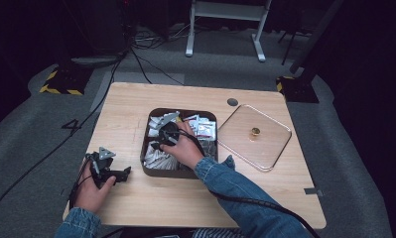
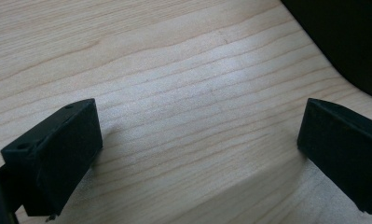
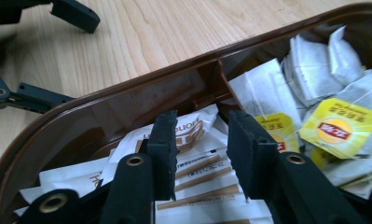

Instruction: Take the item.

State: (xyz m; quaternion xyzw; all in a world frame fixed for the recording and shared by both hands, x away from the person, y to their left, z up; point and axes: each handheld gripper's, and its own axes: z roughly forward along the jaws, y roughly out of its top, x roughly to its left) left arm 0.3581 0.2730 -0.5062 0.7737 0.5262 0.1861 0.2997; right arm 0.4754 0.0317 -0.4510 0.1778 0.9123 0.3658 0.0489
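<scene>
A brown compartment tray (image 1: pixel 144 148) stands mid-table. It holds white sachets with brown stripes (image 1: pixel 158 159) on its left side and tea bags with yellow tags (image 1: pixel 205 126) on its right. My right gripper (image 1: pixel 156 138) reaches down into the sachet compartment. In the right gripper view its jaws (image 3: pixel 202 130) stand partly apart over a striped sachet (image 3: pixel 200 175), close to the tray wall (image 3: pixel 141 102); the pads do not press on it. Tea bags (image 3: pixel 337 126) lie beyond the divider. My left gripper (image 1: pixel 125 174) rests on the table left of the tray, open (image 2: pixel 197 149) over bare wood.
A clear square lid (image 1: pixel 240 129) with a gold knob (image 1: pixel 255 133) lies right of the tray. A grey round cap (image 1: pixel 232 102) sits in the table's far edge. The left gripper's fingers (image 3: pixel 76 16) lie just outside the tray wall. Cables run across the floor beyond.
</scene>
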